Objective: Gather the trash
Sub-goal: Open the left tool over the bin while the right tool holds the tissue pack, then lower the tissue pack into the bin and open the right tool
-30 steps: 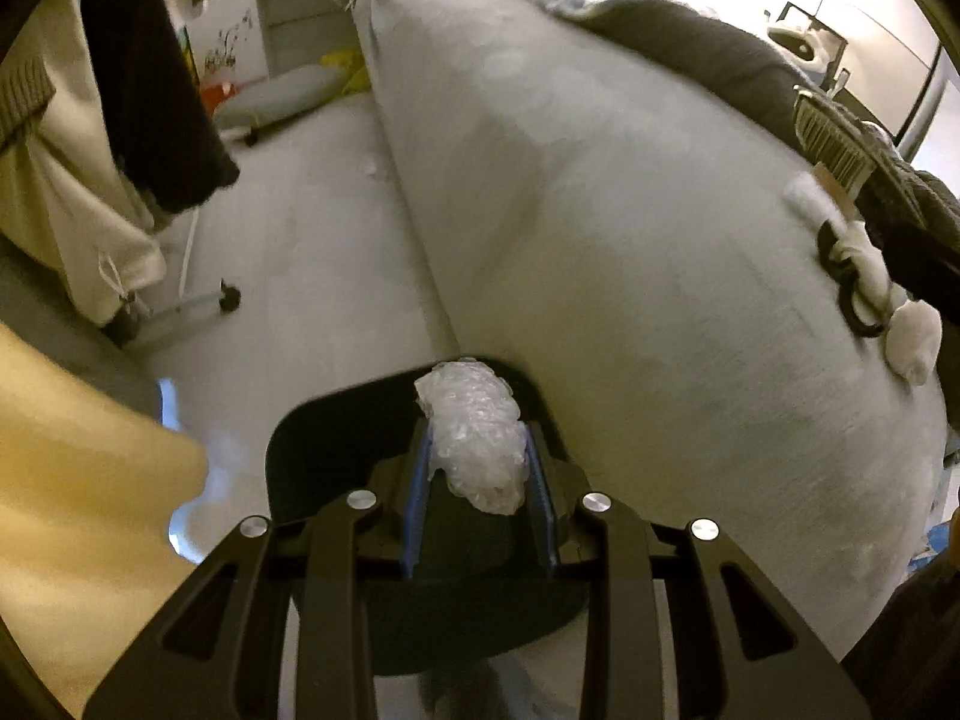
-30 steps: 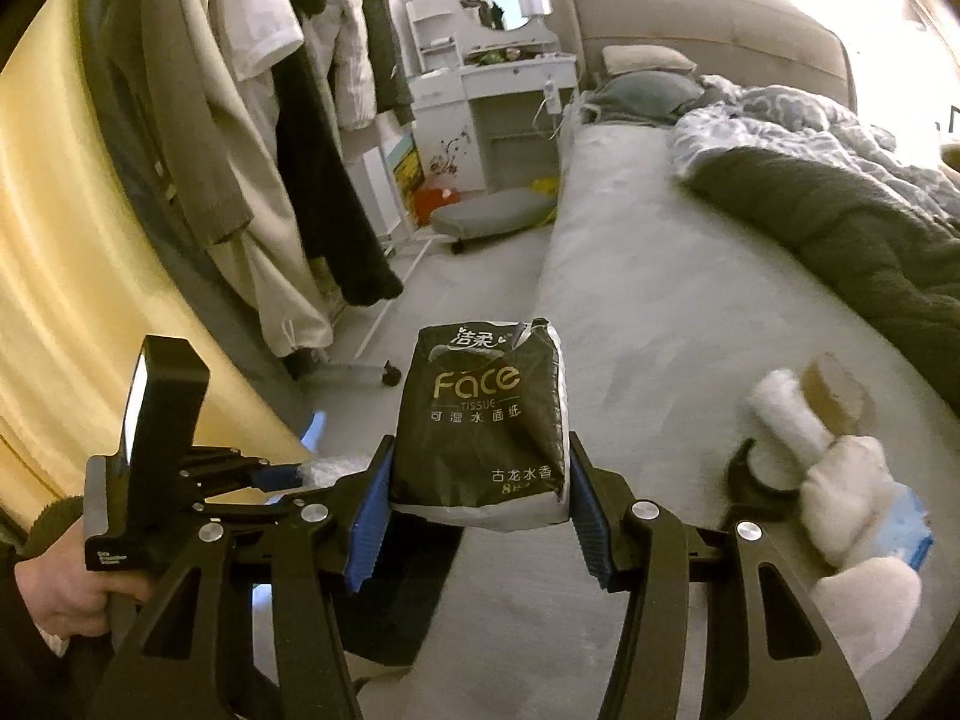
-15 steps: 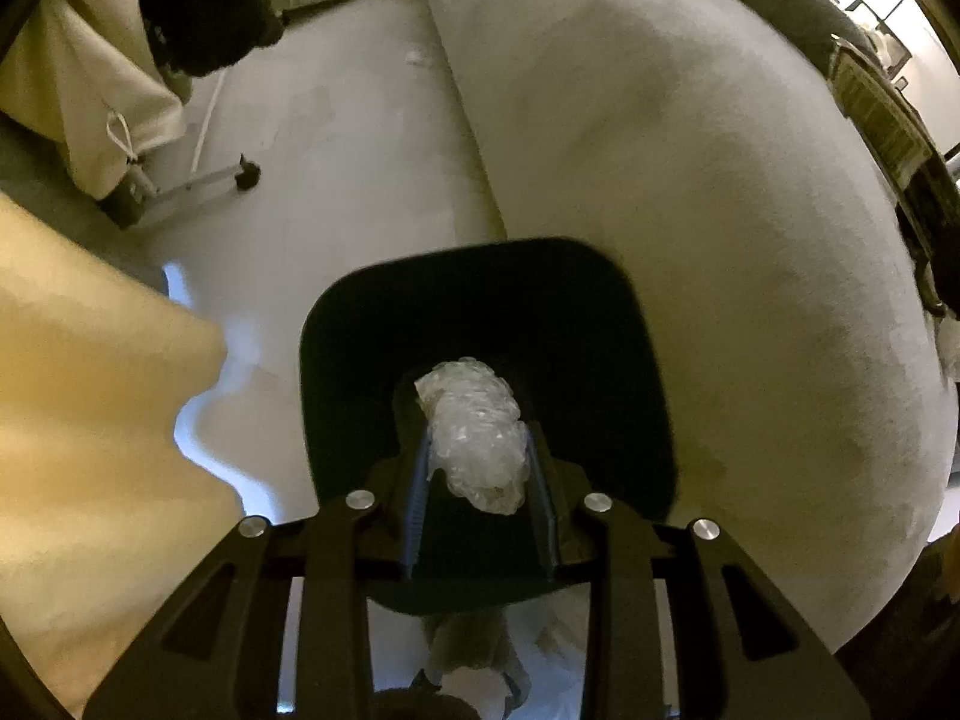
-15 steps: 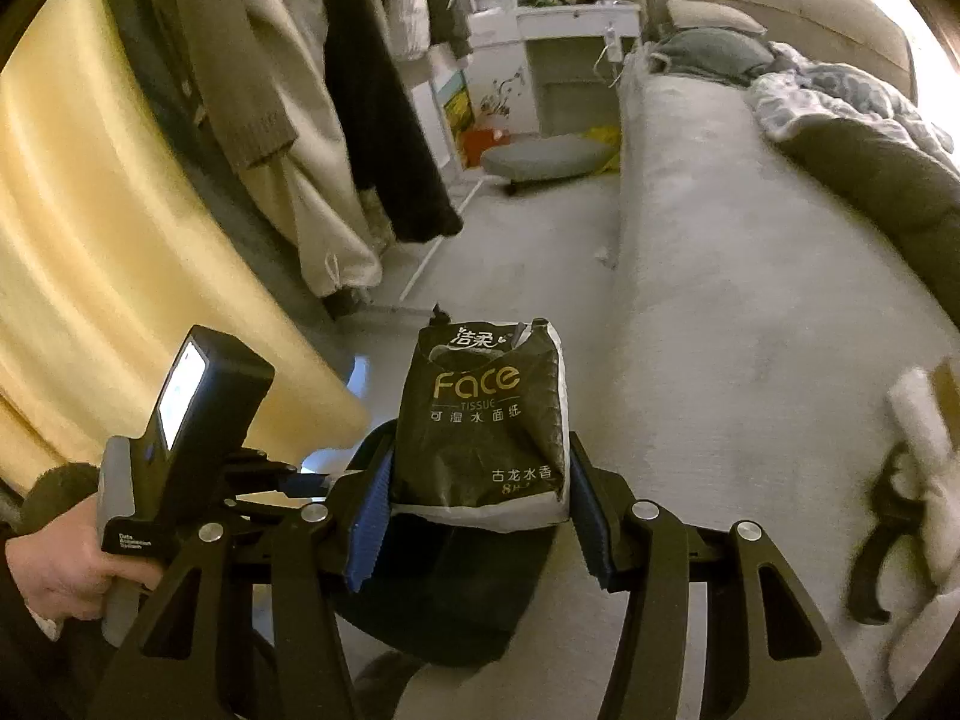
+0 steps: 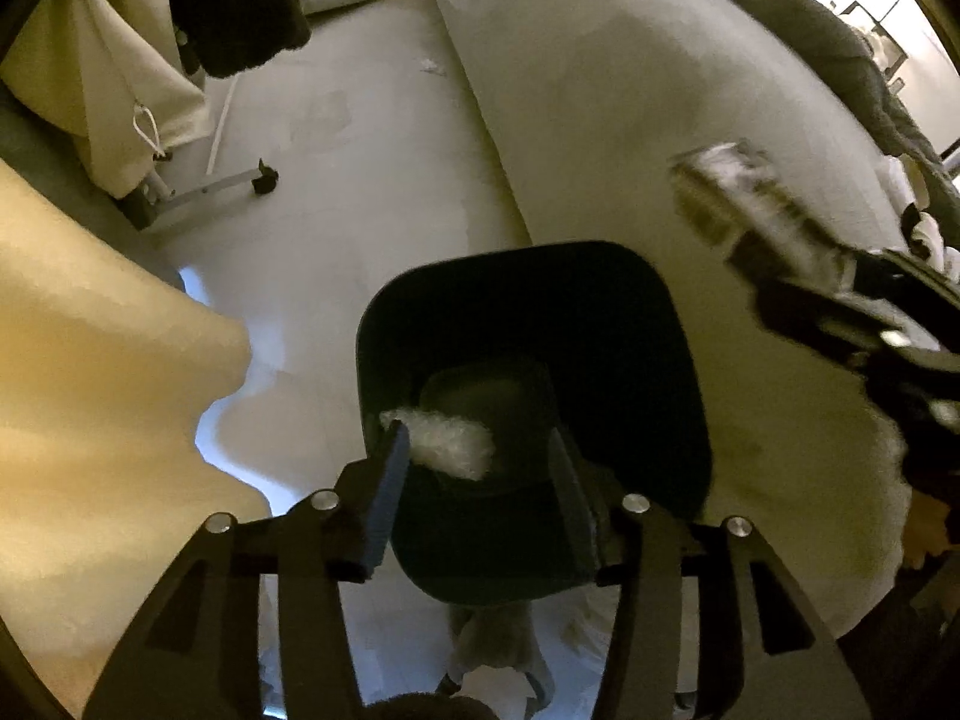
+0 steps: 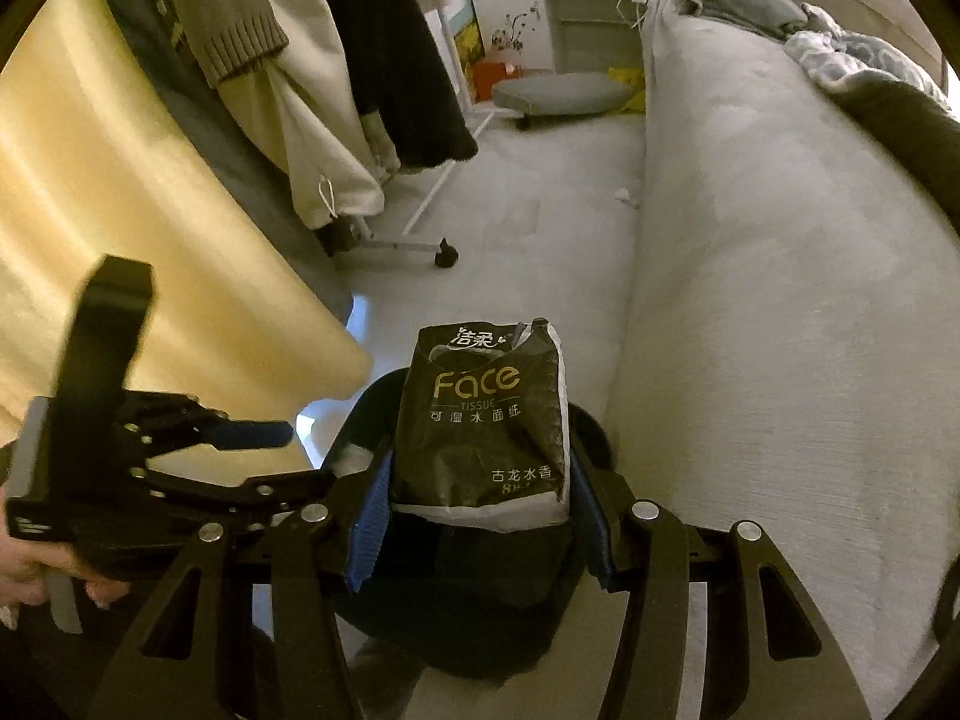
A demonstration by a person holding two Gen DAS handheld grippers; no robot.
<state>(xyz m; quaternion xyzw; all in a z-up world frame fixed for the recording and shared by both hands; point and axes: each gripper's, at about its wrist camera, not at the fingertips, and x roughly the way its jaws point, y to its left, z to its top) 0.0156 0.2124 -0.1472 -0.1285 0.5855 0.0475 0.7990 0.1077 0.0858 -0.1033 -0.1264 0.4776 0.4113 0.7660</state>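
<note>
The left tongs [image 5: 480, 480] stand spread wide above the dark plastic trash bin with rounded corners [image 5: 672, 324], which sits on the pale floor [image 5: 360, 180] right against the side of the light grey bed [image 5: 660, 120]. A crumpled wad of clear bubble wrap [image 5: 447, 447] lies just beside the blue pad of the left finger [image 5: 387, 498], over the bin's open mouth; the other finger is apart from it, so nothing is pinched, and whether the wad still touches the blue pad cannot be told.

The right tongs [image 6: 480, 516] are pressed against both sides of a black tissue pack printed with gold "Face" lettering [image 6: 483, 420], holding it upright over the same bin [image 6: 594, 432], whose rim shows behind and below the pack. In the left wrist view the right tongs [image 5: 852, 312] and the pack [image 5: 738, 198] appear blurred at the right edge, above the bed's side. In the right wrist view the left tongs [image 6: 252, 435] reach in from the left, gripped by the person's left hand [image 6: 42, 570], with a pale scrap visible inside the bin near them.

A yellow curtain [image 6: 120, 210] hangs at the left, and hanging clothes [image 6: 336, 60] on a wheeled rack [image 6: 414, 246] stand beyond it. A dark grey blanket [image 6: 900, 120] lies on the far part of the bed
</note>
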